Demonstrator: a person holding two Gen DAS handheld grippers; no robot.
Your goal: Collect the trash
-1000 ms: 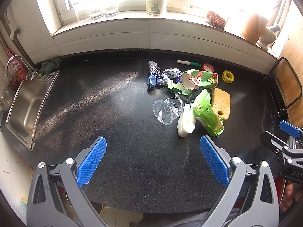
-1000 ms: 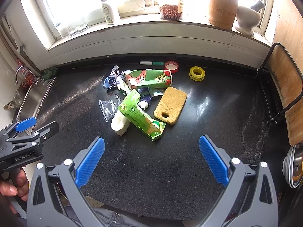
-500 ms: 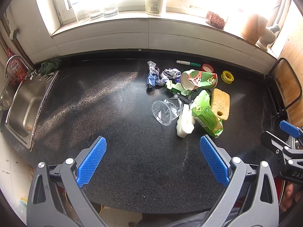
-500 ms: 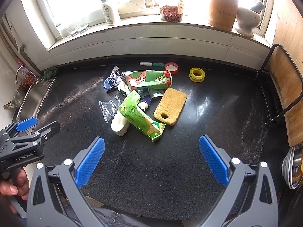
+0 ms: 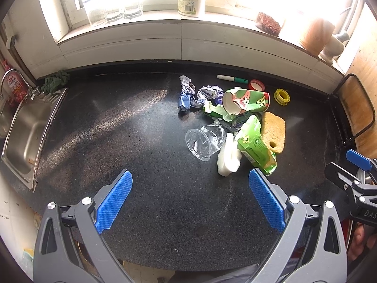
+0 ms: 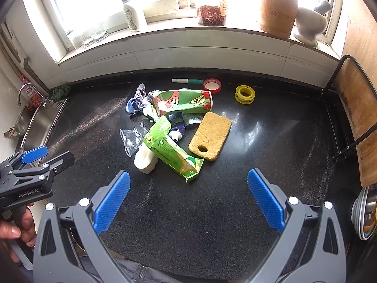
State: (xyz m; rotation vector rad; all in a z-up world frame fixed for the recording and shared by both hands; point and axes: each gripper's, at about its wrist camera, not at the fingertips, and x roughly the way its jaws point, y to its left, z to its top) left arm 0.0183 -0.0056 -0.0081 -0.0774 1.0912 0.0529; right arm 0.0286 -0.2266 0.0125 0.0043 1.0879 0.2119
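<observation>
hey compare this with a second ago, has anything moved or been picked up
Nothing has visibly changed. Both claws, left claw and right claw, hang open and empty over the countertop, and the trash pile, with the green carton, lies untouched.

Home kitchen. Black speckled table [image 6: 235, 200] runs under a bright window, white tiled sill above it. Steel sink [image 5: 26, 132] with tap [image 5: 9, 77] at the left end, green rag [image 5: 55, 81] beside it. On the sill: drinking glasses [image 5: 113, 11], white bottle [image 6: 132, 11], jar of dried red stuff [image 6: 211, 15], bamboo canister [image 6: 278, 9], stone mortar [image 6: 309, 22]. Wooden cutting board [image 6: 358, 118] in a rack on the right.
</observation>
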